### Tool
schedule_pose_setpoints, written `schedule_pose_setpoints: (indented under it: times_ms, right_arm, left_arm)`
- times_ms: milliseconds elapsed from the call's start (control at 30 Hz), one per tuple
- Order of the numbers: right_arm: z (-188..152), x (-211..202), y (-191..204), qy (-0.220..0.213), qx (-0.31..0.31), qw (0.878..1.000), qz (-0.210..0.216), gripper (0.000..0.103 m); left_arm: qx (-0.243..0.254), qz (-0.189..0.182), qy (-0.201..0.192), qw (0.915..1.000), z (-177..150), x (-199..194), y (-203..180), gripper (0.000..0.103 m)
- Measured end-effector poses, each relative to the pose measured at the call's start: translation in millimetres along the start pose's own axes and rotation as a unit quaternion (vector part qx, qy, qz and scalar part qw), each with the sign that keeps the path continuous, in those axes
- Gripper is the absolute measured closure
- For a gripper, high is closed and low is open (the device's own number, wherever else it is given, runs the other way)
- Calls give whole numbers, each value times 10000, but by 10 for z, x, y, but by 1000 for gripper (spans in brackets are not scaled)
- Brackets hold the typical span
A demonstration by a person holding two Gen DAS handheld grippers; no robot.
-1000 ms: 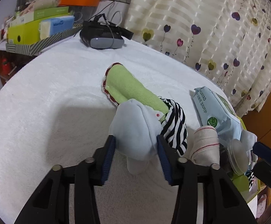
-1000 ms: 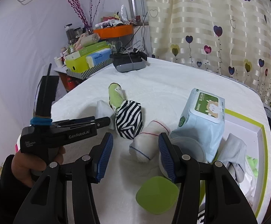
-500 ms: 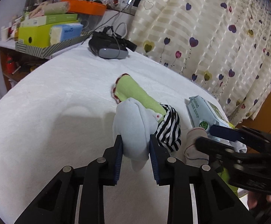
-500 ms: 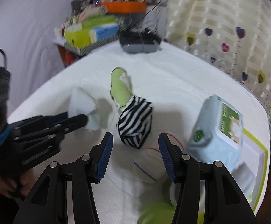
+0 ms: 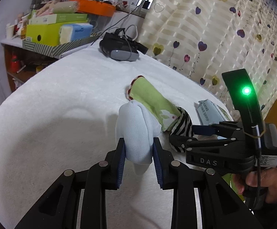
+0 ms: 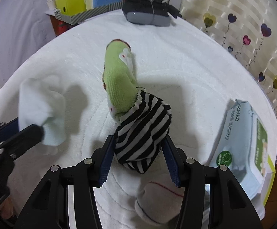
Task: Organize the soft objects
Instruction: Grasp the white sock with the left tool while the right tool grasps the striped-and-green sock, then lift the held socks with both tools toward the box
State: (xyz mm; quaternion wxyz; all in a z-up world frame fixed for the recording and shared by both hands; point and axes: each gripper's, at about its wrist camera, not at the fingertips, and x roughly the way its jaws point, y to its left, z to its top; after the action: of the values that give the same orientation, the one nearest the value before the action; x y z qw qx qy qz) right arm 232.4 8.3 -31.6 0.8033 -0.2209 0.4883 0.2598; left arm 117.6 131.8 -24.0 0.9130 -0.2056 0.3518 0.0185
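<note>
Left gripper [image 5: 138, 158]: jaws have just been closing and are now clamped on the pale blue sock [image 5: 136, 131], held just above the white blanket [image 5: 52, 114]. Right gripper [image 6: 137, 160]: brought down since a second ago, open jaws now straddling the striped sock [image 6: 142, 133], not yet squeezed. A second pickup is judged imminent.

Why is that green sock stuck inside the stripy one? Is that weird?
Yes, that's the odd bit. The green sock has one end tucked into the black-and-white striped sock, so two socks that don't match are joined together on the white blanket. Nothing looks spilled or torn.
</note>
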Motion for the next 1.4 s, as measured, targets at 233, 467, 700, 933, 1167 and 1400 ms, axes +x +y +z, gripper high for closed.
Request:
schedule_pose_setpoints:
  times_ms: [233,467,700,933,1167,1400]
  right_arm:
    - [-18,-111,32,-234,36,9997,81,83]
    - [-149,-479,86,-713,110,9973,156,85]
    - [-416,-805,108,-1146,234,9927,278,85]
    - [-393,-670,155,-1016,128,9943,291,59]
    - [-221,-292,216,-517,-123,9986,-37,55]
    - [-188,-30,174,-139,54,9998,-144,83]
  left_arm:
    - [-45,19,-6,10000,-17,-24,34,77]
    - [8,-13,-70,10000,-42,-137,-26,77]
    - [114,-83,-149,9998,-117,-306,-144,77]
    - [130,-91,-211,9997,-187,-451,-152,77]
    - [-18,-75,-234,9997,-163,-453,4,77]
    - [-73,-113,-149,9998,-159,-390,74,77]
